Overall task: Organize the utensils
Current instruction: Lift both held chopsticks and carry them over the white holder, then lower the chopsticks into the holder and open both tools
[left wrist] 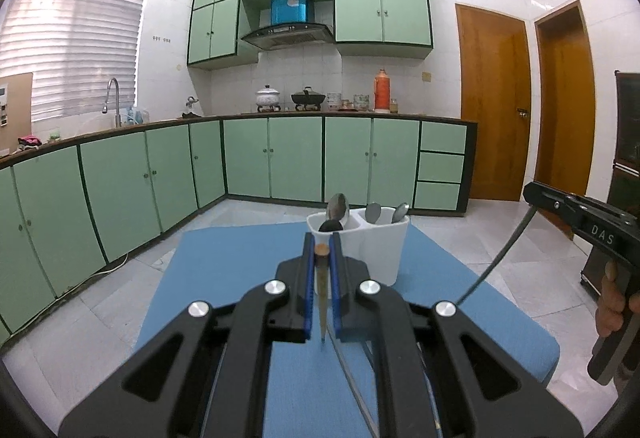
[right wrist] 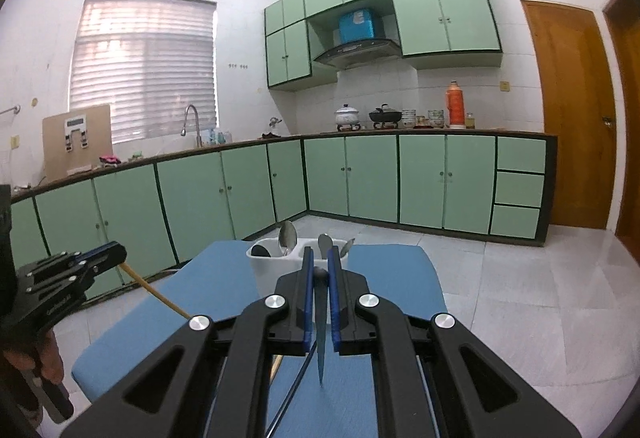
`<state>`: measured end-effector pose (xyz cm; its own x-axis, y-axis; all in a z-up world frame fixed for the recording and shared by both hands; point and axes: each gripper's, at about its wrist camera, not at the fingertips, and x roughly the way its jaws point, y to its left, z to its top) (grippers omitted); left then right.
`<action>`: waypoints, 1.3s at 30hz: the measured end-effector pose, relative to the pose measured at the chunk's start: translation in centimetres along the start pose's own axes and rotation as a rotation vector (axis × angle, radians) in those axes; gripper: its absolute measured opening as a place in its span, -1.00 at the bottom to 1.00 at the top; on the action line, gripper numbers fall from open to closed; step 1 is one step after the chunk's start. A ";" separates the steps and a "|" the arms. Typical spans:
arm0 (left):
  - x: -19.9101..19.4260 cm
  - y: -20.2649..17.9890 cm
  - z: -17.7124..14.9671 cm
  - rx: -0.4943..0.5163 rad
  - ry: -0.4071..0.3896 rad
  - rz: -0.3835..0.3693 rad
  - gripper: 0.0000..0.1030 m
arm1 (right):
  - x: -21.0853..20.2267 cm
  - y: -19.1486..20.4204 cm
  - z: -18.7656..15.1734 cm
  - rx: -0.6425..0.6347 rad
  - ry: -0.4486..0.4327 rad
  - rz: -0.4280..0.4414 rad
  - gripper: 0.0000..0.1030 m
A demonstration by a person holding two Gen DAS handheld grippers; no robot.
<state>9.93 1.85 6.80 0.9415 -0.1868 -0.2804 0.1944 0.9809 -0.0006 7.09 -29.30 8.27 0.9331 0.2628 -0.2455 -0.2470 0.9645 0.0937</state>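
A white two-compartment utensil holder (left wrist: 376,246) stands at the far end of a blue table (left wrist: 224,278), with several metal spoons (left wrist: 338,207) standing in it. My left gripper (left wrist: 321,250) is shut on a wooden chopstick (left wrist: 322,278) held above the table, just short of the holder. My right gripper (right wrist: 320,262) is shut on a dark metal chopstick (right wrist: 320,318), also close behind the holder (right wrist: 272,270). The wooden chopstick also shows in the right wrist view (right wrist: 160,296), and the metal one in the left wrist view (left wrist: 500,258).
The blue table (right wrist: 168,318) stands in a kitchen with green cabinets (left wrist: 280,158) along the far walls. A white tiled floor (right wrist: 540,298) surrounds the table. Wooden doors (left wrist: 496,110) stand at the right.
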 end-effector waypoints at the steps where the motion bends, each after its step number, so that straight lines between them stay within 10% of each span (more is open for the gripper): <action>1: 0.3 0.1 0.3 -0.002 0.007 -0.005 -0.88 | 0.3 0.1 0.3 -0.003 0.007 0.001 -0.87; 27: 2.5 0.9 14.4 0.013 -0.045 -0.105 -0.88 | 5.0 -0.2 14.7 -0.027 -0.006 0.097 -0.87; 39: 13.2 -0.1 17.3 0.038 0.154 -0.143 -0.88 | 13.7 0.0 16.8 -0.056 0.117 0.070 -0.87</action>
<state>27.04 -1.66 19.68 0.8512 -0.3108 -0.4230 0.3359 0.9418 -0.0159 24.24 -26.12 21.11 0.8771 0.3273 -0.3516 -0.3273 0.9429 0.0613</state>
